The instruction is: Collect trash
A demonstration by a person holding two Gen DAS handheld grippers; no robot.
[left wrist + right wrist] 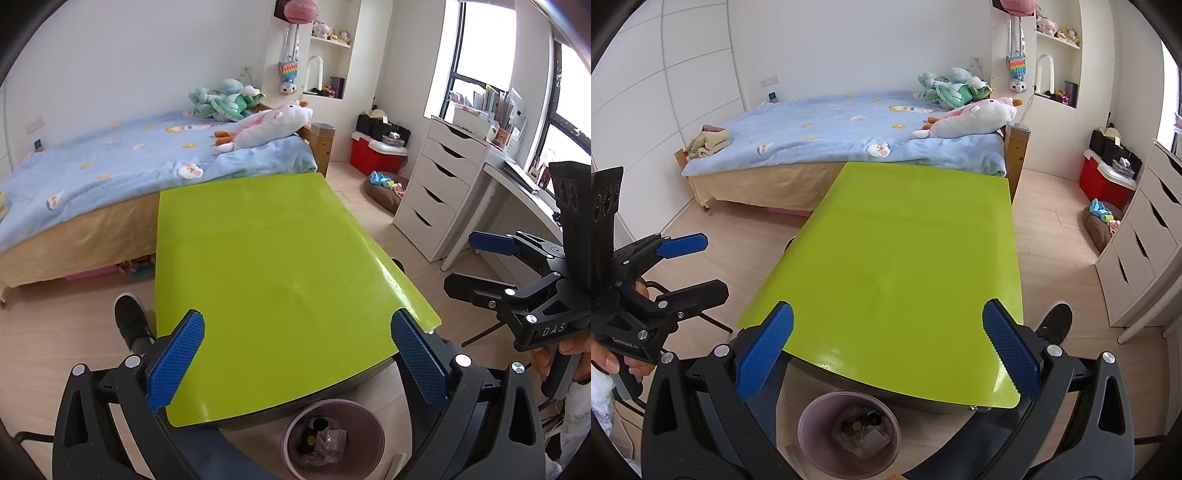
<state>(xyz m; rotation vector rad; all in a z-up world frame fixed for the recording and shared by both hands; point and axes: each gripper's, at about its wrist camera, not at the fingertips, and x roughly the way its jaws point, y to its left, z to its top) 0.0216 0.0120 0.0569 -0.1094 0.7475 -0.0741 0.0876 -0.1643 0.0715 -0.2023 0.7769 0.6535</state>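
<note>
A pink waste bin [334, 437] stands on the floor below the near edge of the green table [273, 266]; crumpled paper and dark scraps lie inside it. It also shows in the right wrist view [849, 432]. My left gripper [297, 363] is open and empty, held above the table's near edge and the bin. My right gripper [886, 354] is open and empty, at about the same height. Each gripper shows in the other's view: the right gripper [480, 266] at the right, the left gripper [690, 264] at the left, both open. No trash shows on the green table top [905, 258].
A bed [110, 177] with a blue blanket and plush toys stands behind the table. A white drawer unit [439, 184] and a desk are at the right. A red box [373, 155] and a brown pet bed [384, 192] lie on the floor. A black shoe [129, 317] is left of the table.
</note>
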